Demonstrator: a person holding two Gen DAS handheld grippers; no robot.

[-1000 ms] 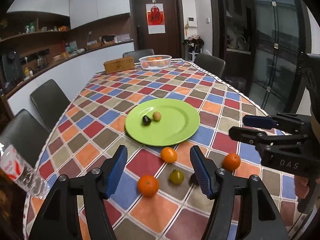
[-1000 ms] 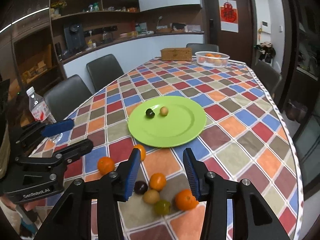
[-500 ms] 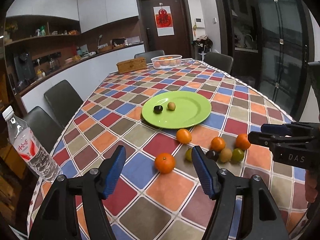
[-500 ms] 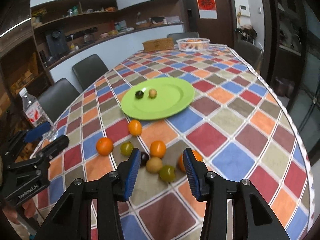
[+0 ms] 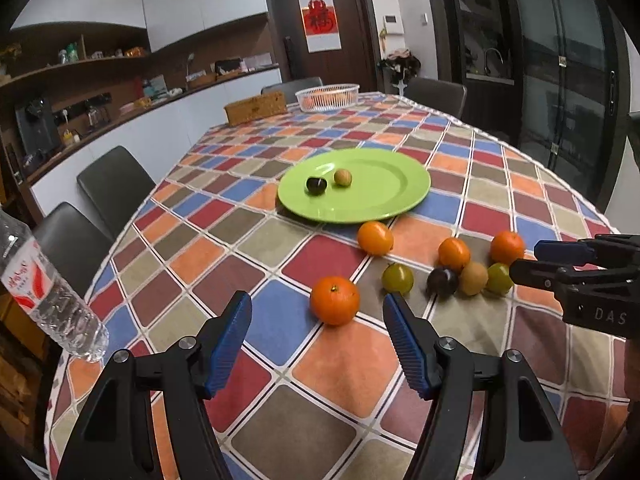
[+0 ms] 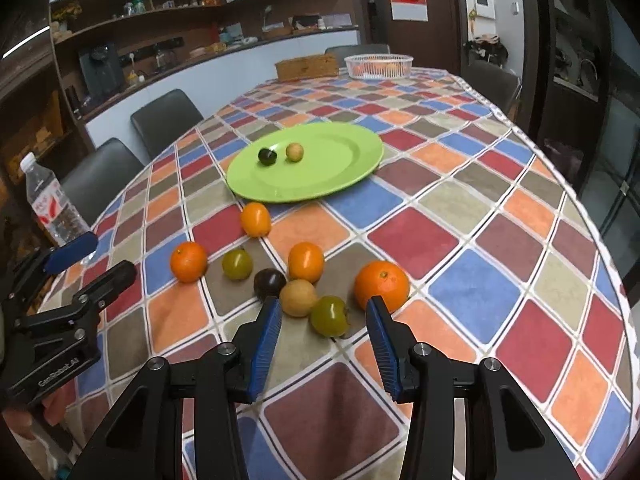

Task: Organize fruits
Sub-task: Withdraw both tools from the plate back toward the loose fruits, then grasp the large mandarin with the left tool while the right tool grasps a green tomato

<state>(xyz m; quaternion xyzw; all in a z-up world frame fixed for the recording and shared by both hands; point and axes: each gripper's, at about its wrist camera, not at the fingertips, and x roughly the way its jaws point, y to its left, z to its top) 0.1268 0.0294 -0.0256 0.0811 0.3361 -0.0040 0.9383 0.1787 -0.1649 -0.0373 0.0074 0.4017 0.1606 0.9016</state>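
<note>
A green plate point(image 5: 384, 168) point(image 6: 340, 160) on the checkered tablecloth holds a dark plum point(image 5: 316, 186) and a tan fruit point(image 5: 343, 178). Several loose fruits lie nearer: oranges point(image 5: 335, 306) point(image 6: 382, 286), green fruits point(image 5: 397, 278) point(image 6: 330, 316), a dark plum point(image 6: 270, 282) and a tan fruit point(image 6: 298, 298). My left gripper point(image 5: 318, 344) is open and empty, just behind the nearest orange. My right gripper point(image 6: 322, 342) is open and empty, just behind the green fruit. Each gripper shows in the other's view point(image 5: 560, 260) point(image 6: 84, 260).
A water bottle point(image 5: 36, 292) point(image 6: 50, 204) stands at the table's left edge. A white basket of oranges point(image 5: 327, 97) and a wicker box point(image 5: 256, 109) sit at the far end. Dark chairs point(image 5: 114, 186) line the left side.
Both grippers have drawn back from the plate toward the near table edge, so more loose fruit and the bottle show. Both stay open and empty. The fruit has not moved.
</note>
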